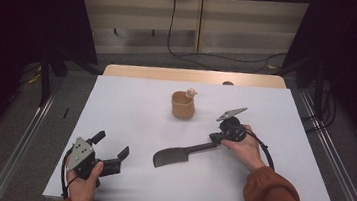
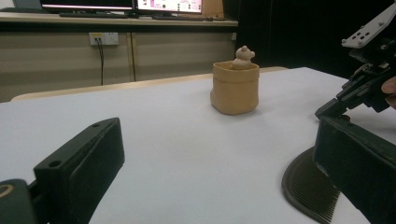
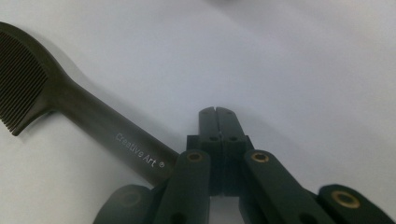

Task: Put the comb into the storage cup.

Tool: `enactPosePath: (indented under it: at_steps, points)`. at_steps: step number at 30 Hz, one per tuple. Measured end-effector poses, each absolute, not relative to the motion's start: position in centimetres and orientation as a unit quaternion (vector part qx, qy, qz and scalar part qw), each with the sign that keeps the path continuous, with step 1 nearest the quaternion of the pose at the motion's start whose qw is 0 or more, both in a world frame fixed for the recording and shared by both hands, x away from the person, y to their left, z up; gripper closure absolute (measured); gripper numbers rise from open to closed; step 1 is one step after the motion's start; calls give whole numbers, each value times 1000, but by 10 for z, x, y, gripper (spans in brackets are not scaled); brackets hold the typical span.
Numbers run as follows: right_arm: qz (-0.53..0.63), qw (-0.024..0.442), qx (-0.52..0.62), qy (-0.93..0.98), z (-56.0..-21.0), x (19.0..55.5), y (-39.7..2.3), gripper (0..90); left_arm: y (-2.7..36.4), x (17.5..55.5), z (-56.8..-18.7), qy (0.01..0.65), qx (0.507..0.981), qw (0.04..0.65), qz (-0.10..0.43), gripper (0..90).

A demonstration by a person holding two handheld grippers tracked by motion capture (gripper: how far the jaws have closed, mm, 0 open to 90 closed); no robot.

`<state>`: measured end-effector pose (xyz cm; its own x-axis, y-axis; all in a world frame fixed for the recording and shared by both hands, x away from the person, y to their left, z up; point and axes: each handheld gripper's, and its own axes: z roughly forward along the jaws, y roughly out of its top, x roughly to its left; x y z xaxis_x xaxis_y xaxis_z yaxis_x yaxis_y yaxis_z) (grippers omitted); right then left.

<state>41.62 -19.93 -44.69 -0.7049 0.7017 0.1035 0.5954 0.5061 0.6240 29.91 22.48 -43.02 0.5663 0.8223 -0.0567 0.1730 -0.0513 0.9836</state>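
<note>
Comb (image 1: 176, 155) lies flat on the desk (image 1: 130, 110), a little toward the near right of the white top, its broad toothed head pointing at the left hand-held gripper (image 1: 111, 146) and its slim handle running up and right to the right hand-held gripper (image 1: 216, 137). In the right gripper view the two black jaws stand pressed together, tip against tip, with the comb's handle (image 3: 116, 133) passing just beside them on the sheet; whether the jaws touch it, I cannot tell. That handle is dark, smooth and rounded, with pale "Creative Art" lettering printed on it, and it widens into a curved head cut with fine, close-set teeth (image 3: 18, 79).

Over to the left hand-held gripper: its jaws stand wide apart, nothing between them, resting low near the front edge of the desk. From its own view the comb's ribbed head (image 2: 308, 186) sits just beside the right-side jaw.

Further back, well apart from both grippers, stands a small tan pot (image 1: 183, 106), soft-edged and matte like clay, with a little bear figure (image 2: 243, 57) peeking over its rim. Nothing lies between pot and comb, just bare white sheet.

The desk's covering is smooth and pale; a strip of light wood (image 1: 194, 75) shows at its far edge. Black cables (image 1: 231, 60) trail over the grey floor beyond.
</note>
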Motion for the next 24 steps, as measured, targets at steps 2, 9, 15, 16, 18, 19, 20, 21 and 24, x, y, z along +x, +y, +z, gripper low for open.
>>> enactPosePath:
  at_steps: [2, 9, 15, 16, 18, 19, 20, 21, 24]
  points:
    - [327, 80, 378, 863, -447, 415, -200, 900, 225, 299, -430, 373, 667, 581, 279, 21]
    - [327, 74, 380, 862, -447, 413, -201, 900, 225, 299, -430, 371, 668, 581, 279, 21]
    - [325, 73, 379, 863, -446, 410, -202, 900, 225, 299, -430, 373, 668, 581, 278, 21]
    - [326, 74, 375, 865, -446, 409, -203, 900, 224, 299, -430, 373, 667, 582, 278, 21]
    - [324, 73, 374, 866, -446, 408, -203, 900, 224, 299, -430, 373, 667, 581, 278, 21]
    - [324, 73, 374, 866, -446, 408, -203, 900, 224, 299, -430, 373, 667, 581, 278, 21]
    - [325, 74, 374, 866, -446, 407, -203, 900, 225, 299, -430, 372, 668, 581, 279, 21]
    - [325, 74, 372, 866, -446, 406, -203, 900, 225, 299, -430, 372, 669, 580, 280, 21]
    - [324, 73, 374, 866, -446, 405, -203, 900, 225, 299, -430, 372, 670, 578, 280, 21]
